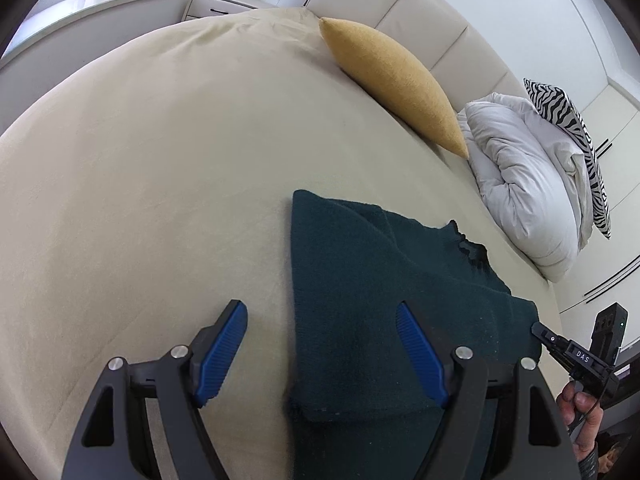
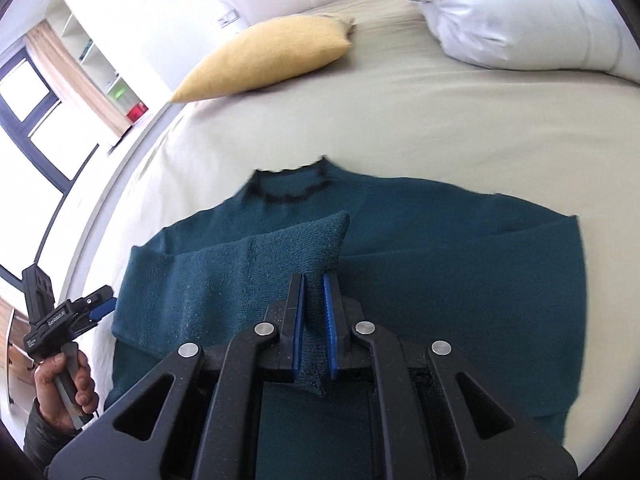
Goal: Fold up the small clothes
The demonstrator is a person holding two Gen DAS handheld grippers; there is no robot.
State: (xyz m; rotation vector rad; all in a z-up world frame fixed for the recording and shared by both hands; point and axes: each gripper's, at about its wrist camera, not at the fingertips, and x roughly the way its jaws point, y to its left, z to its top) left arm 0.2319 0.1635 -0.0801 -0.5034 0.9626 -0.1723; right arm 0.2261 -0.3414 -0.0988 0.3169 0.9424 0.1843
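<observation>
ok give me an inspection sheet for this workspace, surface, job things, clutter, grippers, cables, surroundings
surface: beige bed sheet, smooth, a few soft creases
job's things: dark teal sweater lying flat, collar away from the right camera; one sleeve folded across the body
clutter: yellow pillow, white duvet bunched by the headboard, zebra-print pillow on top of it
grippers: left hand-held gripper open above the sweater's edge; right hand-held gripper shut on the sleeve
cables: thin wire on the wall above the nightstand
surroundings: padded headboard, window with curtain, shelves
</observation>
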